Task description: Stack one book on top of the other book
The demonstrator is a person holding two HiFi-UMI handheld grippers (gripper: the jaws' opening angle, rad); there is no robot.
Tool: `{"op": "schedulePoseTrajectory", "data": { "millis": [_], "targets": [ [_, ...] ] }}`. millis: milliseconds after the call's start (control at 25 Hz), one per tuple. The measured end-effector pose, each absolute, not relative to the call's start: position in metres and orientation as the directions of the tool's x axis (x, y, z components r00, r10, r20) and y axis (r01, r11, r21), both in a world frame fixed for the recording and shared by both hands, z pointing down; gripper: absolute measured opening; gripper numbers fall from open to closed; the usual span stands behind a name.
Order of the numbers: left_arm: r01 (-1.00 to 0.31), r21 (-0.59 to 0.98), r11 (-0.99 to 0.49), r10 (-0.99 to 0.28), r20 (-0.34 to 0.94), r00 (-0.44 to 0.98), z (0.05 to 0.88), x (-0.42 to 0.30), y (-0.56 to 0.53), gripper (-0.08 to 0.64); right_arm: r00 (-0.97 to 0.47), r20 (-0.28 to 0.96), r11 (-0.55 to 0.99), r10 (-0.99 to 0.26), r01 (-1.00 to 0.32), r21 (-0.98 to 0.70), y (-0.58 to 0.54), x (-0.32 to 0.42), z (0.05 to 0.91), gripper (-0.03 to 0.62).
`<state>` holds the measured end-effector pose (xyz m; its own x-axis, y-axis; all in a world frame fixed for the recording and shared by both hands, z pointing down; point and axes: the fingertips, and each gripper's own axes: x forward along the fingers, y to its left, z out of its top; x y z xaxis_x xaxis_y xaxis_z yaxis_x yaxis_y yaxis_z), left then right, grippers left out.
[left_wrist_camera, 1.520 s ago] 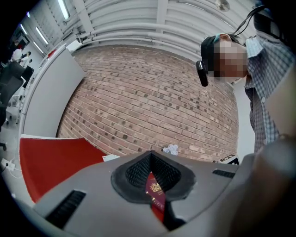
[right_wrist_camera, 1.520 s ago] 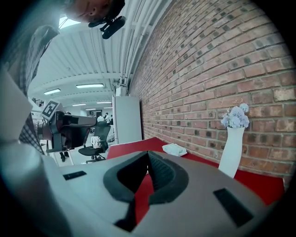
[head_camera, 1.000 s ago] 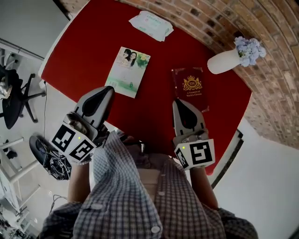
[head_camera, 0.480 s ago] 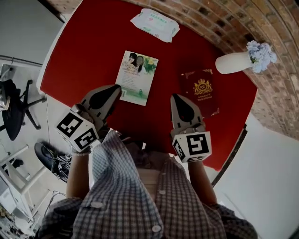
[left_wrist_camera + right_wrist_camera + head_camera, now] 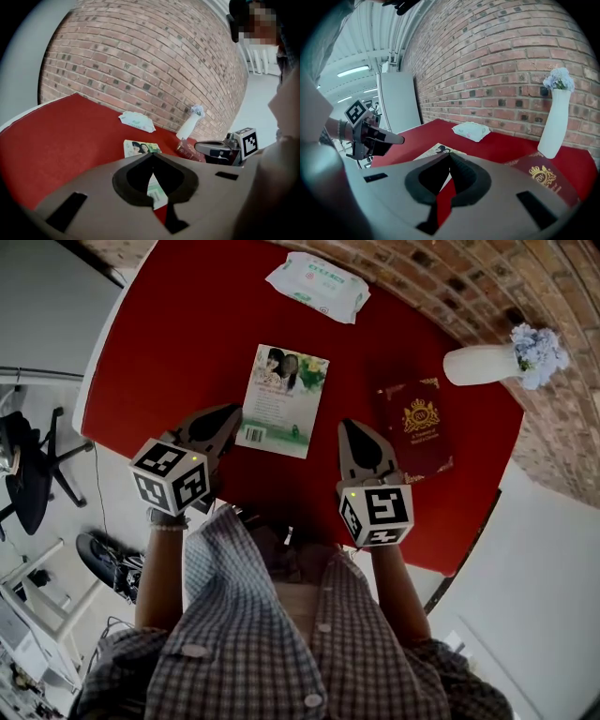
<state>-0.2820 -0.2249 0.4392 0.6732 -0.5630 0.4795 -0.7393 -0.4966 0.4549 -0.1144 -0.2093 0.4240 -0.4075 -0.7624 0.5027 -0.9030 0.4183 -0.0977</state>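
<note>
A pale green book [image 5: 281, 399] with two people on its cover lies flat on the red table [image 5: 187, 324]. To its right lies a dark red book [image 5: 417, 427] with a gold crest. My left gripper [image 5: 232, 415] is shut and empty, its tips near the green book's lower left corner. My right gripper [image 5: 353, 427] is shut and empty, between the two books near their lower ends. The green book [image 5: 140, 148] and the dark red book [image 5: 190, 151] show past the shut jaws in the left gripper view. In the right gripper view the dark red book [image 5: 548, 180] lies at right.
A white wipes pack [image 5: 317, 285] lies at the table's far edge. A white vase with blue flowers [image 5: 497, 360] stands at the far right by the brick wall [image 5: 562, 296]. An office chair [image 5: 28, 474] stands on the floor at left.
Both grippers have come down and moved nearer the books, the left one more than the right. Both stayed shut. The books have not moved on the table.
</note>
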Motion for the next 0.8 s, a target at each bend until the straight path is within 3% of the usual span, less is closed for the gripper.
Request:
{"op": "schedulePoseTrajectory", "data": {
  "millis": [360, 520, 640, 800],
  "targets": [
    [-0.735, 0.506, -0.452, -0.46, 0.574, 0.678, 0.494, -0.288, -0.23, 0.011, -0.403, 0.607, 0.371, -0.684, -0.91, -0.186, -0.215, -0.132, 0.475, 0.008],
    [-0.724, 0.518, -0.455, -0.412, 0.599, 0.687, 0.509, -0.284, -0.233, 0.074, -0.419, 0.647, 0.381, -0.637, -0.901, -0.209, -0.215, -0.142, 0.491, 0.011],
    [-0.709, 0.556, -0.433, -0.392, 0.593, 0.704, 0.515, -0.279, -0.238, 0.094, -0.453, 0.67, 0.37, -0.588, -0.887, -0.276, -0.213, -0.148, 0.503, 0.111],
    [-0.71, 0.577, -0.404, -0.37, 0.607, 0.703, 0.525, -0.278, -0.241, 0.117, -0.486, 0.686, 0.302, -0.541, -0.874, -0.381, -0.213, -0.152, 0.518, 0.146]
  ]
}}
